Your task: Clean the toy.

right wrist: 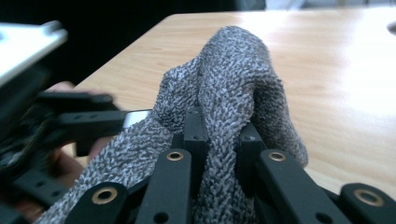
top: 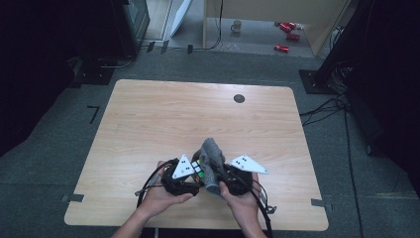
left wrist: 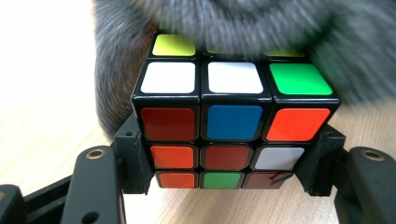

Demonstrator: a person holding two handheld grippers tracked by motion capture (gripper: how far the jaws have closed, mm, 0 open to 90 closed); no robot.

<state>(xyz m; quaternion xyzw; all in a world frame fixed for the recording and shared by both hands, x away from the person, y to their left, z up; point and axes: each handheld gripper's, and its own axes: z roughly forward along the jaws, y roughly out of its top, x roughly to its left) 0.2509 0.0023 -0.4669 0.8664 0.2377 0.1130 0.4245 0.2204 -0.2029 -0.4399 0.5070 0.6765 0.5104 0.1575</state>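
Clearly scrambled, the cube (left wrist: 233, 123) sits clamped in the left hand-held gripper (left wrist: 224, 163) — right hand-held gripper (right wrist: 219, 140) pinching fuzzy grey cloth (right wrist: 229, 79)

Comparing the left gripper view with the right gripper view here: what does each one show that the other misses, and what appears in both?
Left gripper view alone: the sticker faces of the Rubik's cube, clamped at its sides between the left gripper and its jaws.

Right gripper view alone: the right gripper pinched shut on a fold of the grey cloth, plus a hand at the left.

Both: the grey cloth, lying against the cube's far side in the left gripper view, and the wooden table.
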